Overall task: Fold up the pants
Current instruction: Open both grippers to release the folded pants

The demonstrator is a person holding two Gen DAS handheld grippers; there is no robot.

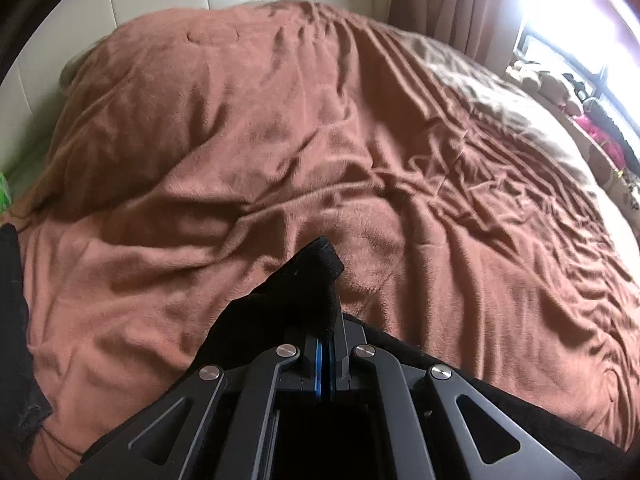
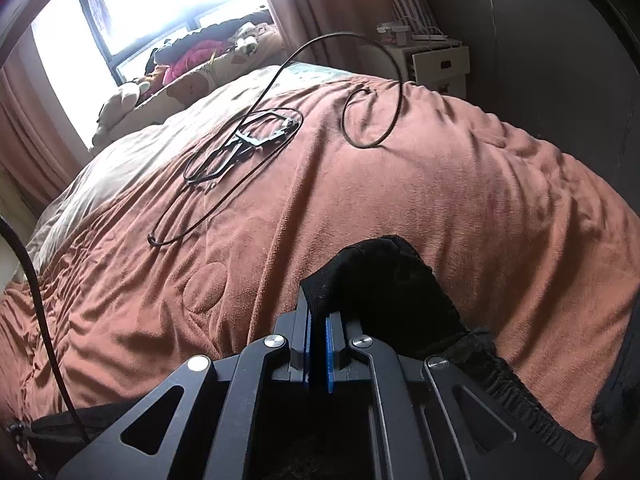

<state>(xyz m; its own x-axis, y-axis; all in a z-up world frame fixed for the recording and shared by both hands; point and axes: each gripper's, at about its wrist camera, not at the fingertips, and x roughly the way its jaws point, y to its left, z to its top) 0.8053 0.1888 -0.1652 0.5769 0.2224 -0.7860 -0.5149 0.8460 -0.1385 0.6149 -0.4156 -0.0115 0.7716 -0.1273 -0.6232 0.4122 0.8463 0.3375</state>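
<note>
I have both grippers down low over the bed (image 1: 280, 140), which is covered by a rumpled rust-brown blanket (image 2: 440, 200). My left gripper (image 1: 325, 322) has its jaws closed tight on a bunched fold of the black pants (image 1: 304, 280); the cloth sticks up past the tips and drapes off to the left and down under the gripper body. My right gripper (image 2: 318, 320) is likewise clamped shut on the pants (image 2: 392, 280), with a rounded lump of black fabric bulging over the tips and to the right. From there a gathered elastic waistband (image 2: 516, 392) trails toward the near right corner of the right wrist view. The rest of the garment lies along the near edge of the bed, beneath both grippers.

Farther off on the blanket lies a black cable (image 2: 248, 152) in loose loops. At the far left, a bright window (image 2: 160, 0) with stuffed toys (image 2: 120, 100) heaped on its sill; at the far right, a white nightstand (image 2: 436, 64).
</note>
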